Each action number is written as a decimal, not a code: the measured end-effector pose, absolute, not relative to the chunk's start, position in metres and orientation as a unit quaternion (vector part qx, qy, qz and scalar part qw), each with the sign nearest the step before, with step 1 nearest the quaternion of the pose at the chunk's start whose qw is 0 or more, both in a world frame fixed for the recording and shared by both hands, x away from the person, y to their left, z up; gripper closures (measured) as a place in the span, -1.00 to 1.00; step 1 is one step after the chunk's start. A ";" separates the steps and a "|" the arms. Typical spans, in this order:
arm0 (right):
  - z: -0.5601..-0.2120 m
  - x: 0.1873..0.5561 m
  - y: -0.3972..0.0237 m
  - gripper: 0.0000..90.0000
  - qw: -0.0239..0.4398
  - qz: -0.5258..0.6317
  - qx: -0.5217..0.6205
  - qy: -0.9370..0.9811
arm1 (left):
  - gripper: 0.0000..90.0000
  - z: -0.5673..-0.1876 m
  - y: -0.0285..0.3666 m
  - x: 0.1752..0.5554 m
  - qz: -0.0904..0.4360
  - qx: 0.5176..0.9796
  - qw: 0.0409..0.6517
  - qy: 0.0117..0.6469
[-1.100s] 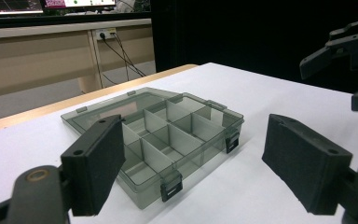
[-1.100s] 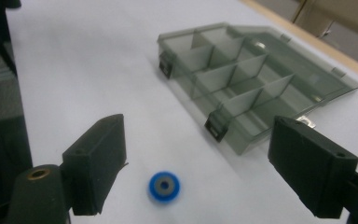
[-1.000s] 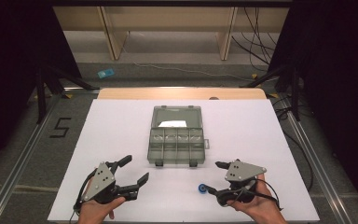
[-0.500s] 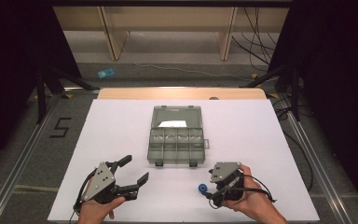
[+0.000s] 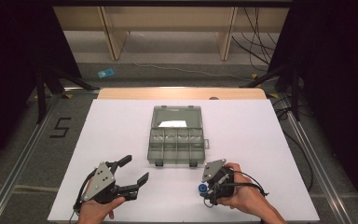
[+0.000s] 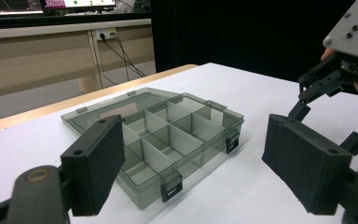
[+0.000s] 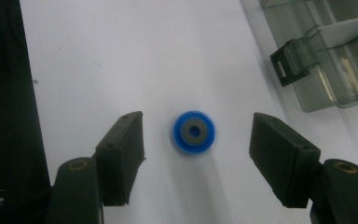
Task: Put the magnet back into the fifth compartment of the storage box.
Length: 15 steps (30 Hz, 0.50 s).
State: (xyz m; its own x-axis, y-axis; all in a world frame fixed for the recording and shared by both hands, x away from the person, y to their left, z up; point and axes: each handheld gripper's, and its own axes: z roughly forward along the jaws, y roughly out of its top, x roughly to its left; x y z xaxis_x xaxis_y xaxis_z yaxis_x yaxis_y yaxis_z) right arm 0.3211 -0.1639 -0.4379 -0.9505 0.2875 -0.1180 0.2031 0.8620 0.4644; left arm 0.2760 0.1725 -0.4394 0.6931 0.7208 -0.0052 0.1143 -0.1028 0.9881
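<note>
- The right gripper (image 5: 204, 190) hung over the near right part of the white table (image 5: 121, 130), tipped down toward a small blue wheel (image 5: 201, 188) with a grey hub.
- In the right gripper view the blue wheel (image 7: 194, 131) lay flat on the table between the two black jaws, its round face and the dark bore of its hub turned straight up – so its axis stood upright, and it had no long axis across the table.
- Those jaws had just been closing, but they stood apart with white table showing on either side of the wheel; neither pad touched it.
- The wheel sat near the front edge of the table, just nearer and a little right of the near right corner of the clear compartment box (image 5: 176, 140).
- The box lay open in the middle of the table, its lid folded back on the far side and its row of divided cells on the near side – two black latches on the near wall.
- The left gripper (image 5: 131, 174) rested at the near left, well apart from the wheel, jaws wide apart and holding nothing, pointed toward the box (image 6: 168, 135).
</note>
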 end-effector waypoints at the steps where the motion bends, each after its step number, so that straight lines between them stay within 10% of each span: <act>1: -0.439 0.322 -0.163 -0.19 0.090 0.225 0.127 0.962 | -0.56 -0.439 0.173 0.276 0.254 0.698 0.599 0.298; 15: -0.450 0.336 -0.149 0.03 0.053 0.175 0.112 0.977 | -0.56 -0.439 0.173 0.276 0.253 0.698 0.599 0.299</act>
State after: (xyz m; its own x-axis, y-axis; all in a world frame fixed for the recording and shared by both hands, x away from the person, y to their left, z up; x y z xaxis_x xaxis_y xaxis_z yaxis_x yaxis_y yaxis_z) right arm 0.3358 -0.1492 -0.4498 -0.9695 0.2365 -0.0647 0.1992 0.9137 0.3542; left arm 0.2758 0.1728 -0.4393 0.6931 0.7208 -0.0047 0.1137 -0.1028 0.9882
